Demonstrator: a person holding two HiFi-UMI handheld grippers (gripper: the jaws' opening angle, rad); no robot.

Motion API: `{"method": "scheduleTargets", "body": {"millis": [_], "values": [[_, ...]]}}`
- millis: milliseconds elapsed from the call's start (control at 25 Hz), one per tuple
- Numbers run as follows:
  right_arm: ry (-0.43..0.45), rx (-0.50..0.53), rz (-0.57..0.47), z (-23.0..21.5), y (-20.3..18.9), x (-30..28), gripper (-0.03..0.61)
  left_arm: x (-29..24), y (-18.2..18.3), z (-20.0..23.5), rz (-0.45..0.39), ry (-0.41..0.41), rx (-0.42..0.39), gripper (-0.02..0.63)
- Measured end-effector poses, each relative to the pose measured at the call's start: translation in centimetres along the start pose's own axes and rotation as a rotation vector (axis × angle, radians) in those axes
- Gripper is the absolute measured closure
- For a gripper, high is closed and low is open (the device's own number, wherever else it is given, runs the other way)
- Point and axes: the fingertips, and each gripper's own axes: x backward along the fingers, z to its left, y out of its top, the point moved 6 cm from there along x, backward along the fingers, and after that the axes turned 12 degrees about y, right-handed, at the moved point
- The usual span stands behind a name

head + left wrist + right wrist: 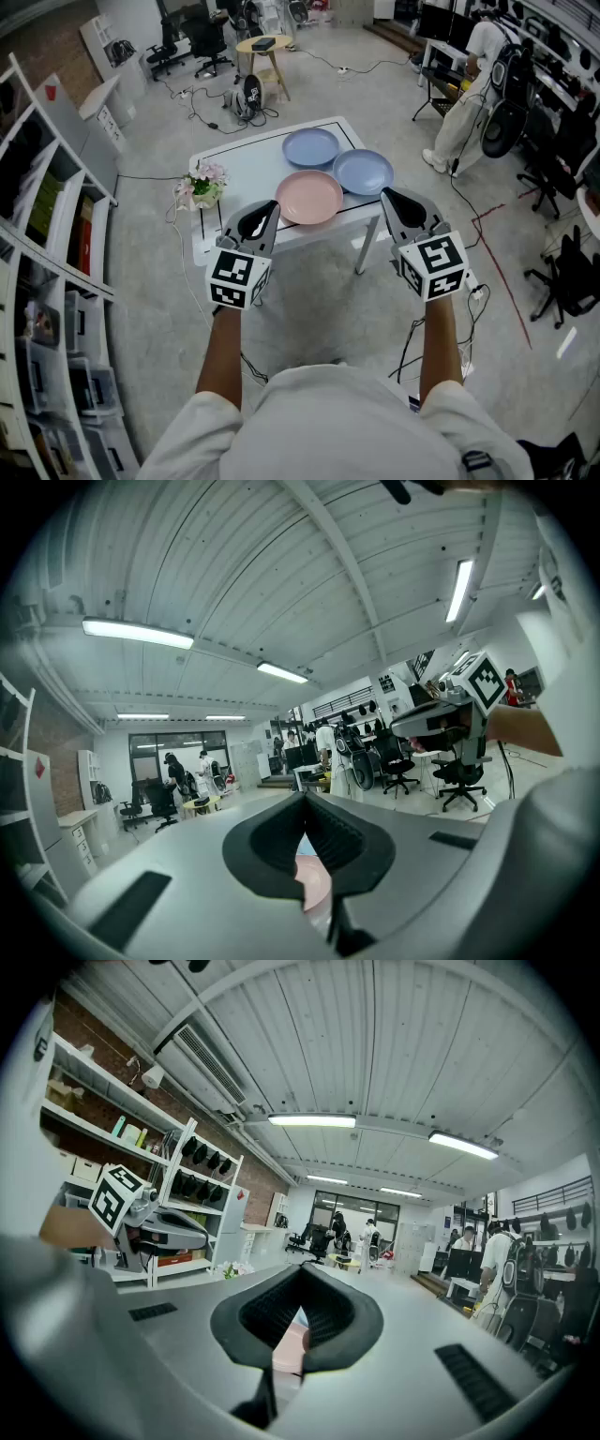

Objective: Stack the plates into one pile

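Hovering mid-frame, left gripper (265,212) and right gripper (392,200) are both closed, empty, near the table (246,165) bearing one pink plate (309,197) and two blue plates (311,147) (363,172).

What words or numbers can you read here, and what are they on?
No word or number can be read.
On the left gripper, the cube: a black-and-white square pattern, not letters.
On the right gripper, the cube: the same.
The dark sign on the far wall: too small to read.
The pink plate and blue plates: no print shows.
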Motion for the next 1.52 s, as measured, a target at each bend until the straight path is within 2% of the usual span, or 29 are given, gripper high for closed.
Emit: {"method": "scheduleTargets", "body": {"millis": [200, 400, 800, 1040, 1360, 1520], "values": [[0.016, -0.024, -0.003, -1.7, -1.1, 0.4, 0.566, -1.2, 0.1, -1.3, 0.004, 0.017, 0.012, 0.597], [0.032, -0.086, -0.026, -4.4, -2.8, 1.2, 0.565, -2.2, 0.2, -3.1, -0.001, 0.060, 0.075, 0.597], [0.095, -0.114, -0.057, -7.7, -4.4, -0.2, 0.566, -5.5, -0.4, -4.3, 0.043, 0.061, 0.035, 0.597], [0.114, -0.121, -0.033, -10.1, -5.5, -6.3, 0.566, -10.9, -2.4, -0.7, 0.041, 0.073, 0.017, 0.597], [0.099, -0.131, -0.010, -15.6, -4.0, -18.0, 0.566, -22.0, -3.8, 7.6, 0.033, 0.041, 0.052, 0.597], [0.083, -0.144, 0.017, -18.3, -3.6, -23.7, 0.566, -27.5, -4.6, 12.1, 0.042, 0.053, 0.071, 0.597]]}}
